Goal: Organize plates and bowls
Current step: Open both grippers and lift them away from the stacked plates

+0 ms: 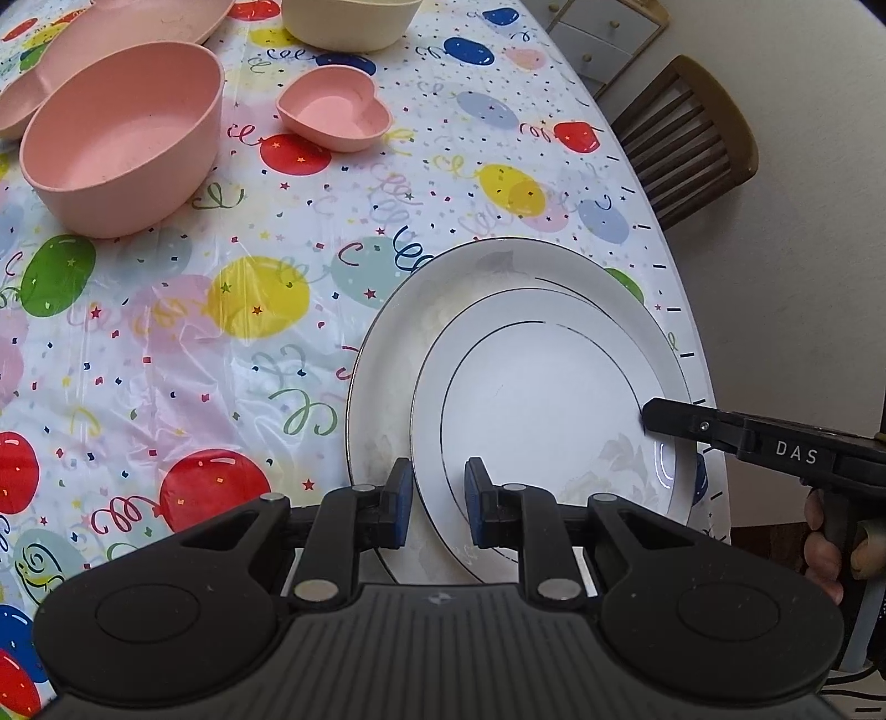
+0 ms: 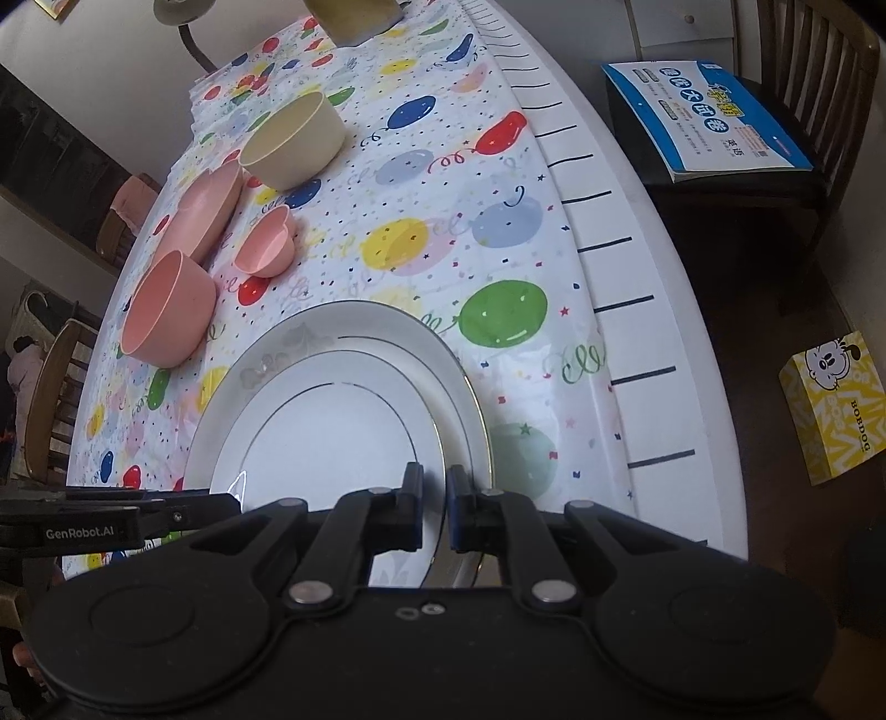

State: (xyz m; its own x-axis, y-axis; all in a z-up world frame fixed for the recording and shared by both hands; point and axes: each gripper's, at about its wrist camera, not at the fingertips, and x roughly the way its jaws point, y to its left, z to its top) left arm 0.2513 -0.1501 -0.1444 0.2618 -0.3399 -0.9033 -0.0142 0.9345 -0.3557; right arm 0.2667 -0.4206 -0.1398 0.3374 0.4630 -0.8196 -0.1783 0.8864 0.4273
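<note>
Left wrist view: your left gripper (image 1: 438, 512) pinches the small white plate (image 1: 542, 399) by its near rim (it sits atop the large plate (image 1: 387, 354)). Right wrist view: your right gripper (image 2: 434, 512) clamps the same small plate's rim near the table edge (image 2: 653, 387).

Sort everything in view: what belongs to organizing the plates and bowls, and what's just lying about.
Job: small white plate on large white plate, pink bowl, pink heart dish, cream bowl, pink plate.

Lying about: blue booklet, yellow box, chairs.
</note>
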